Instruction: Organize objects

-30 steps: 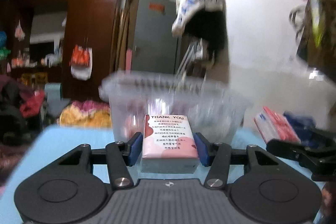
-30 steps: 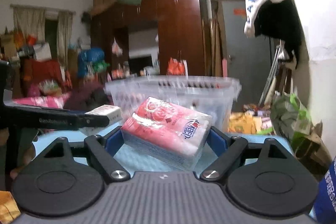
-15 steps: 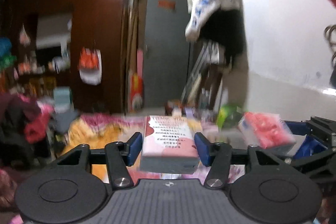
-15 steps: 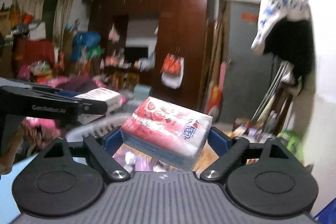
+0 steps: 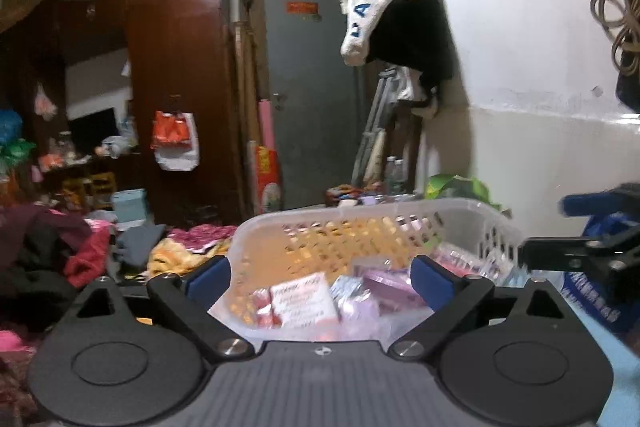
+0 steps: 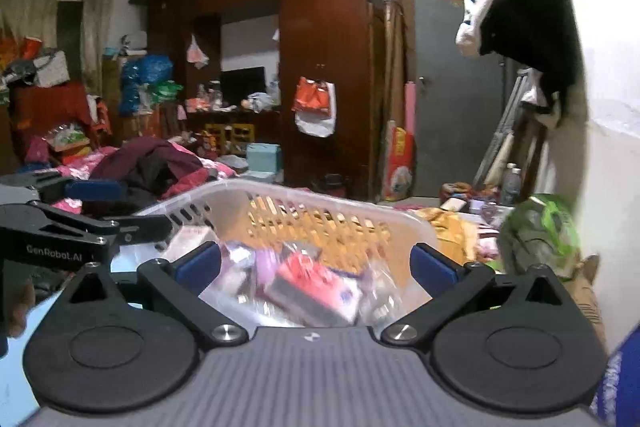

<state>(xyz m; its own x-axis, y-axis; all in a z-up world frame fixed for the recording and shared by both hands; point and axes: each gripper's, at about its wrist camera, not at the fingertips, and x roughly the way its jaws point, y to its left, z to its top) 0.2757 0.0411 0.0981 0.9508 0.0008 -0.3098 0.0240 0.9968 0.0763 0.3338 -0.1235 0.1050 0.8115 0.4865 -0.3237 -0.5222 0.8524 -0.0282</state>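
Note:
A clear plastic basket (image 5: 360, 215) with slotted walls sits right in front of both grippers; it also shows in the right wrist view (image 6: 320, 205). My left gripper (image 5: 320, 277) is open and empty above its near rim. The pink "thank you" box (image 5: 306, 301) lies inside among several packets. My right gripper (image 6: 316, 265) is open and empty above the basket. The red tissue pack (image 6: 316, 285) lies inside, blurred. The right gripper shows at the right edge of the left view (image 5: 580, 255); the left gripper shows at the left of the right view (image 6: 80, 231).
A blue table surface (image 5: 616, 351) lies under the basket. A blue bag (image 5: 596, 291) stands right of it. Behind are a brown wardrobe (image 6: 320, 47), a grey door (image 5: 312, 99), clothes piled on a bed (image 6: 152, 167) and a white wall (image 5: 540, 107) on the right.
Both grippers have opened. The pink box and the red tissue pack have left the jaws and now lie in the basket. The basket is back in view below both grippers.

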